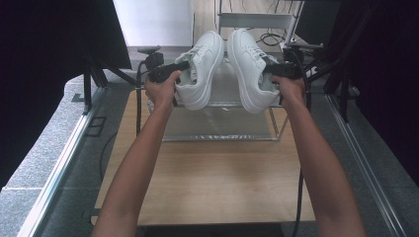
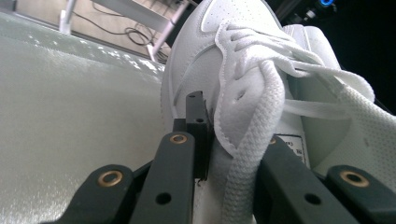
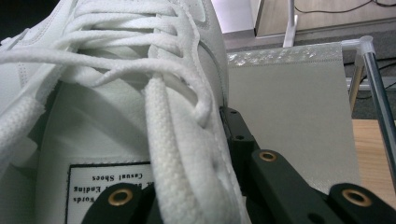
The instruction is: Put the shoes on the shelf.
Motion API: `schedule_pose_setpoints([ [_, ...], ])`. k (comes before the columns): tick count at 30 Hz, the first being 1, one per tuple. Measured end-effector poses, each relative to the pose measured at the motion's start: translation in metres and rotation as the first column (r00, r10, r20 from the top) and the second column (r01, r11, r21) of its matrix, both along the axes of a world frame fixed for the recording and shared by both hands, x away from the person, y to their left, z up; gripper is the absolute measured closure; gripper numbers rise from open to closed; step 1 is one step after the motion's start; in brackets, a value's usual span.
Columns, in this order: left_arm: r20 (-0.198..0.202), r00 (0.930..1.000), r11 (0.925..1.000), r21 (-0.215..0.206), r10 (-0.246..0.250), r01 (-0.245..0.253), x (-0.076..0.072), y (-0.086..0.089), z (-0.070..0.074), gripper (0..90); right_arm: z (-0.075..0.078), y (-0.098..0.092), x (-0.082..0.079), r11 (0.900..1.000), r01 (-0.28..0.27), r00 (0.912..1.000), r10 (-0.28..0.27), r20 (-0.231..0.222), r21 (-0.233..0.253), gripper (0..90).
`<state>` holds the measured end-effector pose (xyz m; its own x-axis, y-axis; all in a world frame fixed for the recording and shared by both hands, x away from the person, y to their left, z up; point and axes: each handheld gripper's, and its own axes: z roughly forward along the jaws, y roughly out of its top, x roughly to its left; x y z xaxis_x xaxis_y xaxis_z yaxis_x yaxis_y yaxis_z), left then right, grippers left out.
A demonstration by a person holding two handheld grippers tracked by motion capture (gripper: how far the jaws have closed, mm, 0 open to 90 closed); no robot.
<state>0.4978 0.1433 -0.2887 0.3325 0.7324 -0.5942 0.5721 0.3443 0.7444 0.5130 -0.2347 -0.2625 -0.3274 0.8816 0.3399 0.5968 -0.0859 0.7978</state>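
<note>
Left gripper (image 1: 179,69) is clamped on the collar edge of the left white shoe (image 1: 200,69), held in the air over the rack shelf (image 1: 217,129), toe pointing away. In the left gripper view the jaws pinch the upper wall with a lace (image 2: 252,154) caught between them. Risk: lace slides, grip loosens, shoe pivots down.

Right gripper (image 1: 277,71) likewise grips the right white shoe (image 1: 249,69) at its collar; toes nearly touch. Risk: the thin edge hold lets the heavy sole swing, and the shoes may knock together or land crooked on the shelf.
</note>
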Motion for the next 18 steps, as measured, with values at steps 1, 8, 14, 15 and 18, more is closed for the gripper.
schedule_pose_setpoints([
  [1,-0.004,0.9999,0.9998,0.014,0.013,-0.013,0.005,-0.002,0.001,83.7,0.0,0.002,0.005,1.0,0.013,0.9999,-0.013,-0.005,-0.005,86.6],
  [8,-0.039,0.9981,0.9988,0.0,0.048,-0.048,0.015,-0.004,-0.001,83.7,0.003,0.005,0.02,0.999,0.042,0.9989,-0.042,-0.019,-0.01,86.6],
  [14,-0.062,0.9919,0.9936,-0.014,0.111,-0.112,0.019,-0.007,-0.004,83.6,0.004,0.015,0.029,0.998,0.069,0.9971,-0.069,-0.032,0.004,86.5],
  [15,-0.063,0.991,0.9927,-0.018,0.118,-0.119,0.02,-0.007,-0.004,83.5,0.005,0.016,0.03,0.997,0.074,0.9967,-0.073,-0.036,0.011,86.4],
  [18,-0.053,0.9877,0.9883,-0.034,0.147,-0.149,0.019,-0.009,-0.003,83.5,0.005,0.021,0.03,0.996,0.085,0.9957,-0.084,-0.039,0.026,86.4],
])
